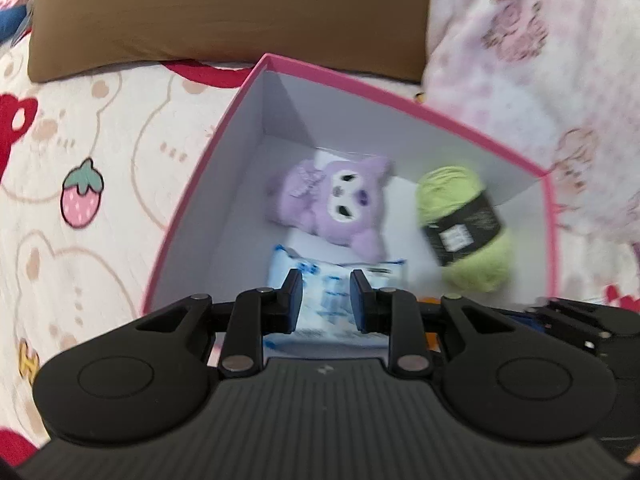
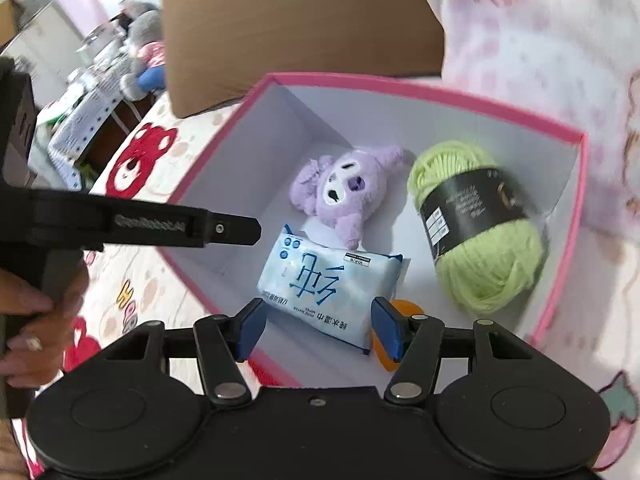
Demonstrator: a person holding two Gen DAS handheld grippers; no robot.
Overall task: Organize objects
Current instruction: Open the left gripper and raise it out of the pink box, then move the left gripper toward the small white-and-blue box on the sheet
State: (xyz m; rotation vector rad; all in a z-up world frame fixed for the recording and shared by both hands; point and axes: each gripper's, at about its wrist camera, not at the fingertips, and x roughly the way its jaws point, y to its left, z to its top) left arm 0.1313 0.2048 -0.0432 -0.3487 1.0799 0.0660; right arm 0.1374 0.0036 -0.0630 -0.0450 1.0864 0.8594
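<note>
Two tools hover above a pink-rimmed box (image 2: pixel 400 88) on the bed. Left tool (image 1: pixel 326 300) is closed, empty; right tool (image 2: pixel 318 328) is half open, empty. Inside lie a wipes packet (image 2: pixel 328 288), purple plush (image 2: pixel 344 192) and green yarn (image 2: pixel 476 224).

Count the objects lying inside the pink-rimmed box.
4: a purple plush mid-box, a green yarn ball at right, a wipes pack in front, an orange thing partly hidden behind the right gripper's finger.
</note>
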